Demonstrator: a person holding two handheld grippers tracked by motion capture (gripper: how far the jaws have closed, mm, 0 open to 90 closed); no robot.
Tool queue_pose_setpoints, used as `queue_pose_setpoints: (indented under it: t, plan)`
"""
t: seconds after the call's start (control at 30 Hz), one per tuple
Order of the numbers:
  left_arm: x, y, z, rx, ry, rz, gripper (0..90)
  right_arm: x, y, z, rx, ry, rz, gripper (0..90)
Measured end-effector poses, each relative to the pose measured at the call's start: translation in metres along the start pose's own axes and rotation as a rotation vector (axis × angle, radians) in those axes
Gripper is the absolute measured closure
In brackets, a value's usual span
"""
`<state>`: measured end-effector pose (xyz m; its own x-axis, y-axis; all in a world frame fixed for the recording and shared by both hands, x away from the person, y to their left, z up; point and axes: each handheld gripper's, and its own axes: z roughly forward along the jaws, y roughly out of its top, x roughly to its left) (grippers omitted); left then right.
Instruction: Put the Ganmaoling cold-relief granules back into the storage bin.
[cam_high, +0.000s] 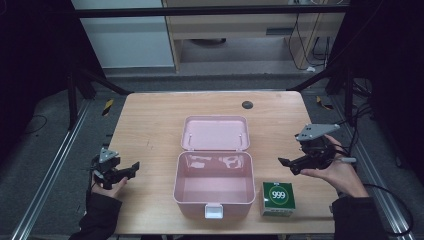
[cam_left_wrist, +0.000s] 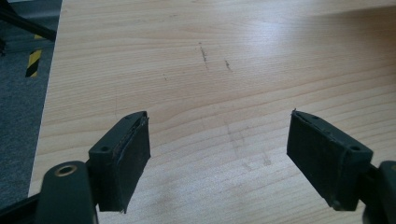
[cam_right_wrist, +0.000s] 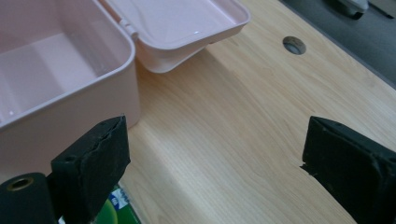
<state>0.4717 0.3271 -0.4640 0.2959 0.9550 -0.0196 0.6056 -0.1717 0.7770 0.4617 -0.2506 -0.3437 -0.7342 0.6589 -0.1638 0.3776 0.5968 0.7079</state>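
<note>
Green box (cam_high: 278, 198) sits lower right of frame, just beside pink case (cam_high: 214, 192), nothing gripping it. Right gripper (cam_high: 290, 165) jaws wide, empty, above box. Left gripper (cam_high: 132, 169) jaws wide, empty, over table (cam_high: 150, 125) at left.

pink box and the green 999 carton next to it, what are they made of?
Open pink lidded storage box: looks like moulded plastic, smooth and semi-glossy; rounded corners, soft highlights inside, white clip latch at the front. Small green and white carton marked 999: probably printed cardboard; sharp folded edges, flat faces. How glossy its print is I cannot tell.
</note>
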Motion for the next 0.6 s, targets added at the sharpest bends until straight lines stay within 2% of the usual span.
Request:
queue_pose_setpoints:
  t: [0.03,0.43,0.6]
  plan:
    - [0.0,0.0,0.0,0.001,0.0,0.002,20.8,0.002,0.002,0.0,0.017,0.01,-0.022,7.4]
    - [-0.001,0.0,0.0,0.002,-0.005,0.012,21.0,0.011,0.011,-0.003,0.091,0.054,-0.12,6.3]
    - [-0.001,0.0,0.0,0.001,-0.005,0.012,21.0,0.016,0.015,-0.005,0.133,0.091,-0.172,5.7]
